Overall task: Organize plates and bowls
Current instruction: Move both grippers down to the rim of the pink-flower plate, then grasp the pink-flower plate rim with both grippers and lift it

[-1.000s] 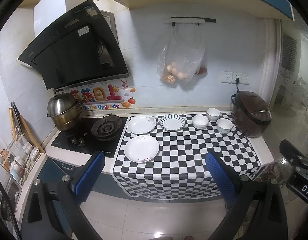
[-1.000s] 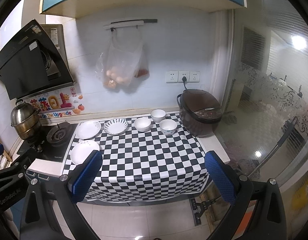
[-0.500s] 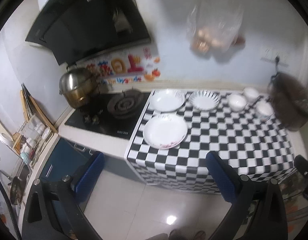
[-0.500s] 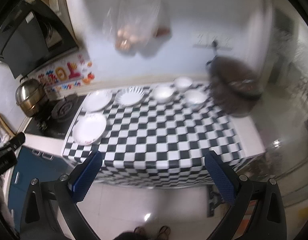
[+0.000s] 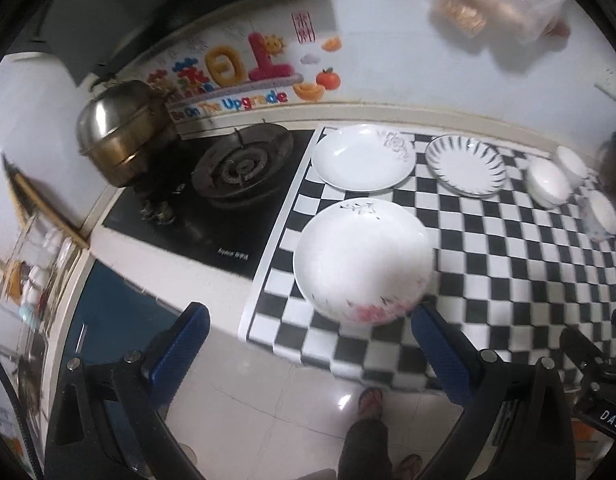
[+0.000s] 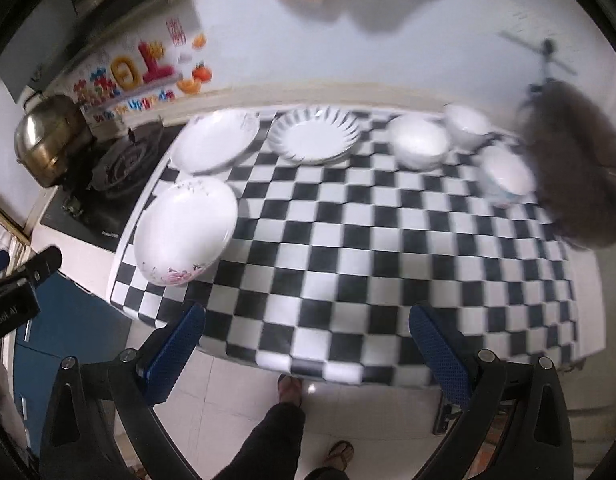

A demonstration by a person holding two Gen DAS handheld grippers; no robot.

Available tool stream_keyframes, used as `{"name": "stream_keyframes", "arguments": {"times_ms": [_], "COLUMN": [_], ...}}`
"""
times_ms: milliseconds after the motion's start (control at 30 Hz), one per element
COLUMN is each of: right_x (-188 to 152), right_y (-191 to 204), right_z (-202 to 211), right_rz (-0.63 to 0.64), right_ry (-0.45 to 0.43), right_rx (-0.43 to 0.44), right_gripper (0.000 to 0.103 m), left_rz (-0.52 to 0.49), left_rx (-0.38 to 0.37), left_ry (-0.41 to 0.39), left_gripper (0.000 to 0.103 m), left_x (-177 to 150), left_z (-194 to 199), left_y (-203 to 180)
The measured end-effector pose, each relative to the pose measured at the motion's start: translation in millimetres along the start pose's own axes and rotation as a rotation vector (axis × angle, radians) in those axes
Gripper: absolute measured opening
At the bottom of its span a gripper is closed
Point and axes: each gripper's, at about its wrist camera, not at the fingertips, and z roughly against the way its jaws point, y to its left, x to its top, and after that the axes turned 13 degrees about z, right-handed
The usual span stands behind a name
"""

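Checkered black-and-white cloth (image 6: 348, 240) covers the counter (image 5: 156, 276) against a white wall, with a gas hob (image 5: 212, 200) and steel pot (image 5: 116, 136) at nine o'clock. Three plates sit on the cloth: pink-flowered (image 5: 362, 260), grey-flowered (image 5: 360, 158), striped (image 5: 464, 164). Three bowls (image 6: 420, 142) cluster at two o'clock. Left gripper (image 5: 308, 356) and right gripper (image 6: 306, 354) both hang spread apart, empty, before the counter edge.
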Motion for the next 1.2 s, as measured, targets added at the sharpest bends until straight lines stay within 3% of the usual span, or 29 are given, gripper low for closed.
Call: {"name": "stream_keyframes", "arguments": {"times_ms": [333, 533, 600, 667, 900, 1067, 1100, 1133, 1200], "right_x": [86.7, 110.9, 115.3, 118.2, 121.5, 127.2, 128.6, 127.6, 127.2], "right_y": [20.1, 30.6, 32.3, 35.5, 53.0, 69.2, 73.5, 76.5, 80.3], "right_z": [-146.5, -215.3, -236.0, -249.7, -284.8, -292.5, -293.2, -295.3, -296.9], "right_rz": [-0.081, -0.105, -0.126, -0.132, -0.12, -0.062, -0.042, -0.036, -0.028], "right_ry": [0.153, 0.283, 0.32, 0.349, 0.442, 0.479, 0.486, 0.495, 0.496], "right_rx": [0.087, 0.185, 0.233, 0.261, 0.346, 0.336, 0.329, 0.338, 0.314], "right_gripper": [0.102, 0.094, 0.085, 0.078, 0.065, 0.061, 0.054, 0.04, 0.031], "left_rz": [-0.074, -0.081, -0.075, -0.066, -0.039, -0.038, -0.032, -0.029, -0.032], "left_rx": [-0.064, -0.11, -0.132, -0.149, -0.193, -0.249, -0.25, -0.248, -0.24], "left_ry": [0.189, 0.368, 0.426, 0.485, 0.576, 0.592, 0.595, 0.593, 0.587], "left_gripper": [0.101, 0.079, 0.072, 0.057, 0.048, 0.045, 0.044, 0.043, 0.041], "left_x": [64.1, 76.6, 75.9, 73.1, 65.7, 65.4, 66.2, 66.6, 66.7], "left_z": [-141.1, -216.1, -234.8, -252.5, -276.7, -270.7, -269.6, -267.8, -265.0], "left_y": [2.1, 6.4, 8.1, 10.4, 16.8, 12.1, 12.6, 13.1, 14.3]}}
